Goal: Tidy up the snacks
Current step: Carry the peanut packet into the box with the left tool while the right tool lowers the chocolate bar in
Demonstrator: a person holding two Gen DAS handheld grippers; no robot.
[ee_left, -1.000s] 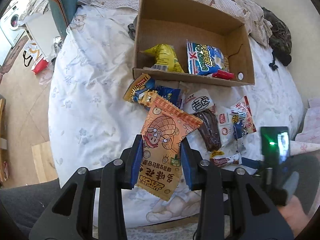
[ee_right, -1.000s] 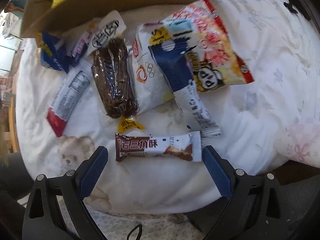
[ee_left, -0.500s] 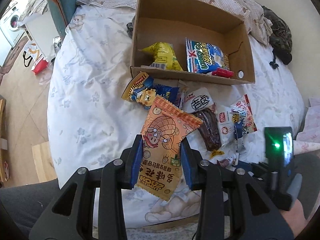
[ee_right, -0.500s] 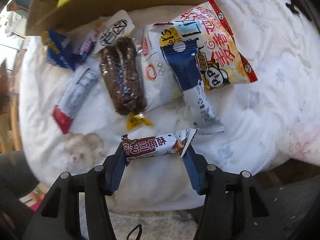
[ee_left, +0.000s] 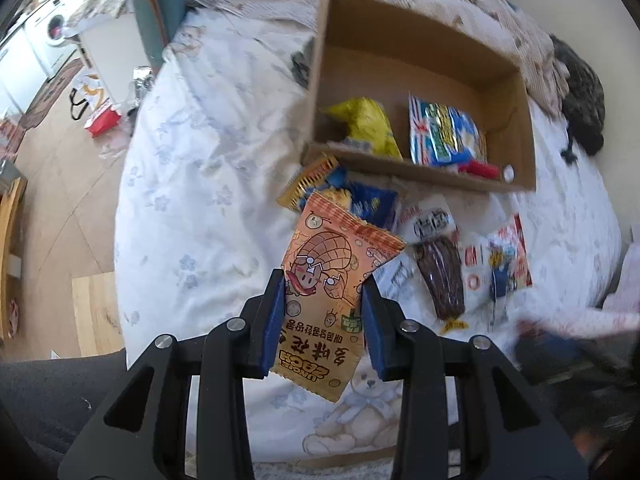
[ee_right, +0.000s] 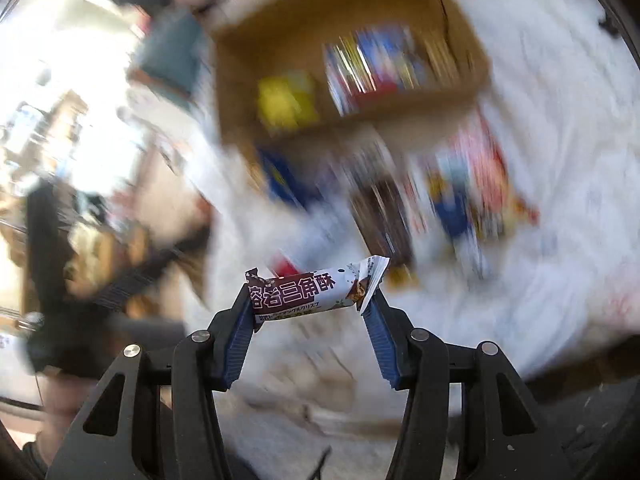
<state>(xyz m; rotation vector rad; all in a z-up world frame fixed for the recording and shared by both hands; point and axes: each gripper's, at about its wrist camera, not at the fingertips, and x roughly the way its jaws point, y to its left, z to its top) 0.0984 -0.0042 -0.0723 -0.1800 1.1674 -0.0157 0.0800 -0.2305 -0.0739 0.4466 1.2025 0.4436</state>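
Gripping an orange peanut packet [ee_left: 326, 280] in left tongs [ee_left: 324, 320]; right tongs [ee_right: 310, 312] clamp a wafer bar [ee_right: 316, 292]; next, likely the cardboard box [ee_left: 524, 136].

I held two snack packs, one orange peanut pack [ee_left: 329, 276] and one chocolate crisp bar [ee_right: 316, 294]. One cardboard box [ee_left: 420, 76] held two bags, one yellow bag [ee_left: 366, 126] and one blue bag [ee_left: 444, 136].

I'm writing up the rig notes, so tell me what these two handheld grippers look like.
Both look alike: the left gripper and right gripper have black angular frames with triangular cut-outs, silver round pivot bolts, and blue pads lining the fingers. No cables or markings are clearly visible.
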